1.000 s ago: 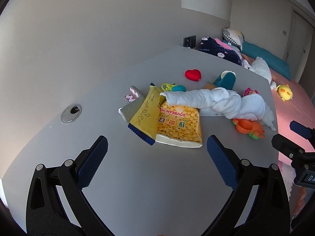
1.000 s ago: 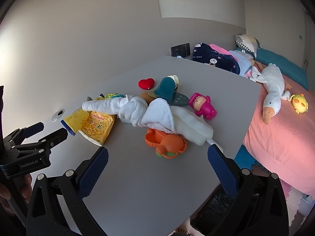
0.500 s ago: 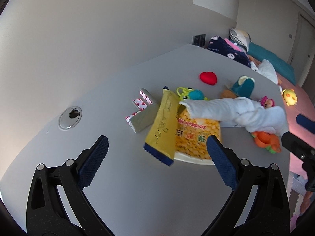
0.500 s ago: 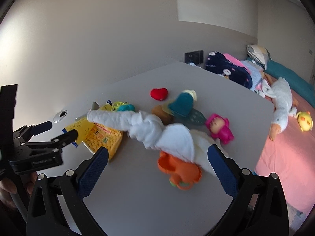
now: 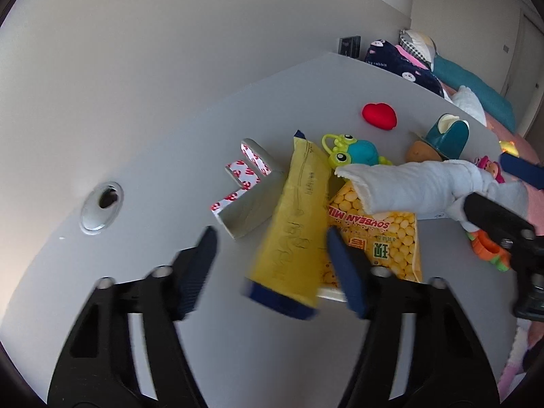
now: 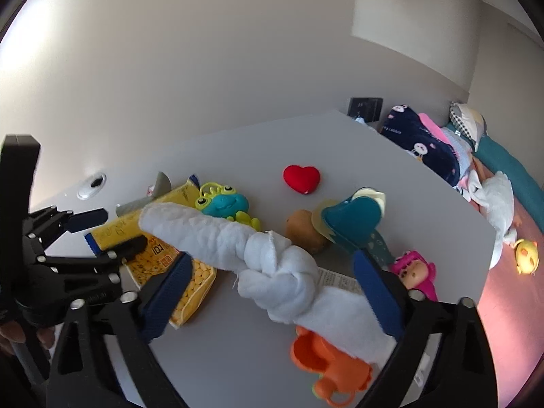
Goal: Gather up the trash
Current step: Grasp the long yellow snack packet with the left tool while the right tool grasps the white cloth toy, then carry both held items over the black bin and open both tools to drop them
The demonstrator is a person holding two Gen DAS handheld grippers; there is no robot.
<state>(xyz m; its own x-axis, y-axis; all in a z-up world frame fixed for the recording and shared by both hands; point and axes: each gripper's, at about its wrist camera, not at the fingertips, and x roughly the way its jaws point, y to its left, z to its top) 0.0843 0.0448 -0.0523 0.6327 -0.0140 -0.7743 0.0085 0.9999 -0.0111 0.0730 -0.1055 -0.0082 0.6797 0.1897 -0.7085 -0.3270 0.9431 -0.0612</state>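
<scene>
Left hand-held gripper [image 5: 272, 255] spread, straddling the near end of the glossy yellow wrapper [image 5: 295, 224] on the grey tabletop [image 5: 136, 176]; contact unclear, blurred. Knotted white terry towel [image 6: 258, 248] overlaps the soybean packet [image 5: 380, 238]. Right hand-held gripper [image 6: 272, 292] spread around the towel.

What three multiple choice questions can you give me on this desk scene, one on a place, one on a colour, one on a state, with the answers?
1. Where is the frog toy?
A. beside the white towel
B. on the bed
C. in a gripper

2. What colour is the heart?
A. green
B. red
C. white

3. How is the left gripper?
A. shut on the towel
B. shut on the heart
C. open around the yellow packet

Answers: 1 A, the frog lies right behind the towel on the desk; 2 B, plainly red; 3 C, its fingers stand apart either side of the packet.
</scene>
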